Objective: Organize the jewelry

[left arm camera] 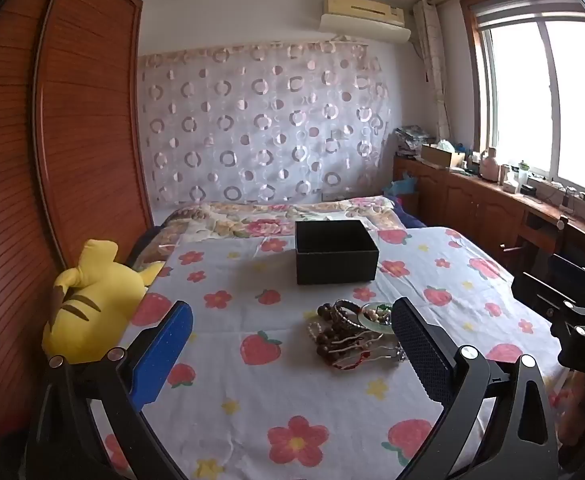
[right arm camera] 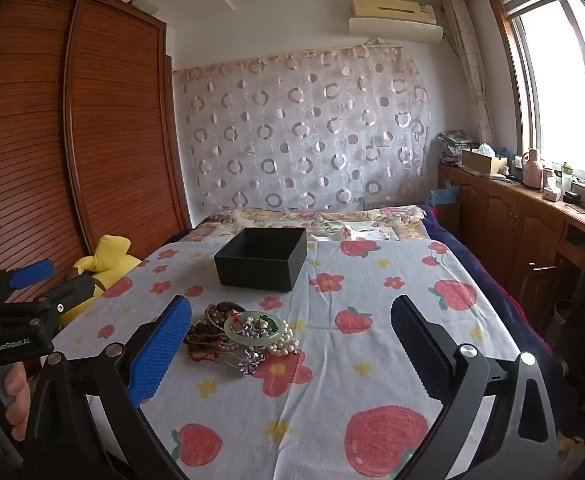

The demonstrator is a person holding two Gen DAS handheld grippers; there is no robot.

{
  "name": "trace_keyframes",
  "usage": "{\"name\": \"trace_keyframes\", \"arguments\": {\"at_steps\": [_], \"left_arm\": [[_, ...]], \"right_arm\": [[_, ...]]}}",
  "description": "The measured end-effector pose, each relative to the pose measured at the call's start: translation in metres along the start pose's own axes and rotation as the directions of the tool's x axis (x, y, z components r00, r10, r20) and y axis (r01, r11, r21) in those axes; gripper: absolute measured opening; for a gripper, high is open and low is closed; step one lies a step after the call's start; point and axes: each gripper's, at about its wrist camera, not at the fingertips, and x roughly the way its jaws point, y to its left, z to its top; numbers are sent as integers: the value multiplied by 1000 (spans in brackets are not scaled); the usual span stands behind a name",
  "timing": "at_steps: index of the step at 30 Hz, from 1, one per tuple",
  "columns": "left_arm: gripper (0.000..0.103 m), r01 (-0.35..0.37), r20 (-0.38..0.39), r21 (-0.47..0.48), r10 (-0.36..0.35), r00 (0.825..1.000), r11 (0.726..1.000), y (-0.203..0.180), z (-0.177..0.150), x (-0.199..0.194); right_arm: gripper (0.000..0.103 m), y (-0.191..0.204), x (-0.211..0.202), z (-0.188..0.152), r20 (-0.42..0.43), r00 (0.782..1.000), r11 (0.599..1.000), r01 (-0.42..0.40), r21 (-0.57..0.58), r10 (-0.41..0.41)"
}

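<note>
Black box empty | jewelry pile near | claws spread

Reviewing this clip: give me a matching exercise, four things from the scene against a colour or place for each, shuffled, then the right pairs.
Things:
1. box
2. plush toy
3. bangle
4. left gripper

Descriptions:
A. pale green, on the jewelry pile
B. yellow, at the left edge of the cloth
C. black, open-topped, beyond the pile
D. open, holding nothing

Pairs: 1-C, 2-B, 3-A, 4-D
</note>
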Motion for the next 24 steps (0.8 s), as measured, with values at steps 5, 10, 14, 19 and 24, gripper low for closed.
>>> {"name": "trace_keyframes", "arguments": {"at_steps": [5,10,14,19,24], "left_arm": [[96,1,1,0,-1,1000,1000,0,0,0],[96,1,6,-3,-1,1000,1000,0,0,0],[96,3,5,-5,-3,1000,1000,0,1,1],[96,2,10,-4,-2,1000,1000,0,0,0],[96,0,7,-2,0,1000,1000,0,1,2]], "right_arm": [[101,0,0,0,0,1000,1000,-1,4,1],[101,-1,0,0,0,1000,1000,-1,3,1],[101,-1,0,0,0,1000,1000,0,3,0],[101,-1,0,0,0,1000,1000,-2,3,2],[101,0,-1,0,1,1000,1000,-1,4,1]]}}
